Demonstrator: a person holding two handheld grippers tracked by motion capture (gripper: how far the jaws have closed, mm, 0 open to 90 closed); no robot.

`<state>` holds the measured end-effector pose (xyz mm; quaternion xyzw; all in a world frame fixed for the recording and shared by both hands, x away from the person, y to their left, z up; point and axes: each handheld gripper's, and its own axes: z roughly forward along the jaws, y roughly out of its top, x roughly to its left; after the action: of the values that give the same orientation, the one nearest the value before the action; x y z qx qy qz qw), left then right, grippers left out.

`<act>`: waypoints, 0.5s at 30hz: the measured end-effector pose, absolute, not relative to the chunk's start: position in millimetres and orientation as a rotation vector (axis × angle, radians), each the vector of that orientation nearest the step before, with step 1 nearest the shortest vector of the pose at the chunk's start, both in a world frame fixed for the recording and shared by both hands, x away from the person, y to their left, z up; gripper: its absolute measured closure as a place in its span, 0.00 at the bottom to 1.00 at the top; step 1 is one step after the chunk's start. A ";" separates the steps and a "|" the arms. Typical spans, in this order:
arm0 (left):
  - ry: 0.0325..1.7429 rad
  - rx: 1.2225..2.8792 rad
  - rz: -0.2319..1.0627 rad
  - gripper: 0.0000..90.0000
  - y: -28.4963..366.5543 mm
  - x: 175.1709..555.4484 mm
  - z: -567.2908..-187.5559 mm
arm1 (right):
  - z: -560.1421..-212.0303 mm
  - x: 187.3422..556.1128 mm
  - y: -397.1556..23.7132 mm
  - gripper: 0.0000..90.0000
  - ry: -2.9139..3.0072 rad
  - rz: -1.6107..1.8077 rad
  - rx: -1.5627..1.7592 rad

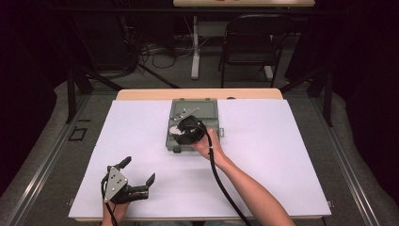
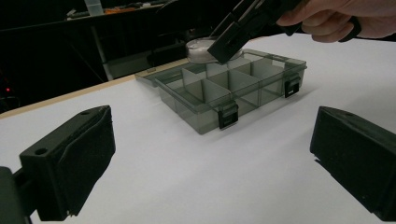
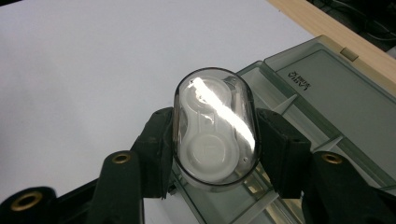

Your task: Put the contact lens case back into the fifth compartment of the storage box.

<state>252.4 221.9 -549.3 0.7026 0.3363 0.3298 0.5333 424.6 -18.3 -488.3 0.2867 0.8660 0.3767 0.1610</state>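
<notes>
Clamping a clear oval plastic case (image 3: 215, 133), the right gripper (image 3: 214, 154) is held over the grey compartmented plastic box (image 1: 212, 109); the left gripper (image 1: 139, 171) is spread wide, empty.

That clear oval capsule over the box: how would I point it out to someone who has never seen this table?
Find the smoky grey compartment box at the far middle of the white table. Just above its open compartments, the right gripper grips a clear oval case holding two round white cups. Nothing else here is see-through and rounded.

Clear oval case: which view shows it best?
Right gripper view: the clear oval case is close up, clamped between both jaws. In the high view it is a small white patch; in the left gripper view it is distant, partly hidden.
</notes>
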 end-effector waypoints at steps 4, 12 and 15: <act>0.798 1.676 0.794 0.00 222.5 251.9 -548.8 | -492.1 425.6 -13.8 0.55 2.476 1.054 0.834; 0.798 1.680 0.786 0.00 221.5 253.0 -549.7 | -499.1 427.9 -8.4 0.55 2.477 0.992 0.868; 0.796 1.685 0.785 0.00 221.1 253.6 -550.0 | -500.0 428.2 -7.0 0.55 2.475 0.973 0.884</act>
<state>253.6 221.1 -550.0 0.7060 0.3337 0.3290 0.5310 428.2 -7.0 -500.0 0.3109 0.8704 0.3424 0.1689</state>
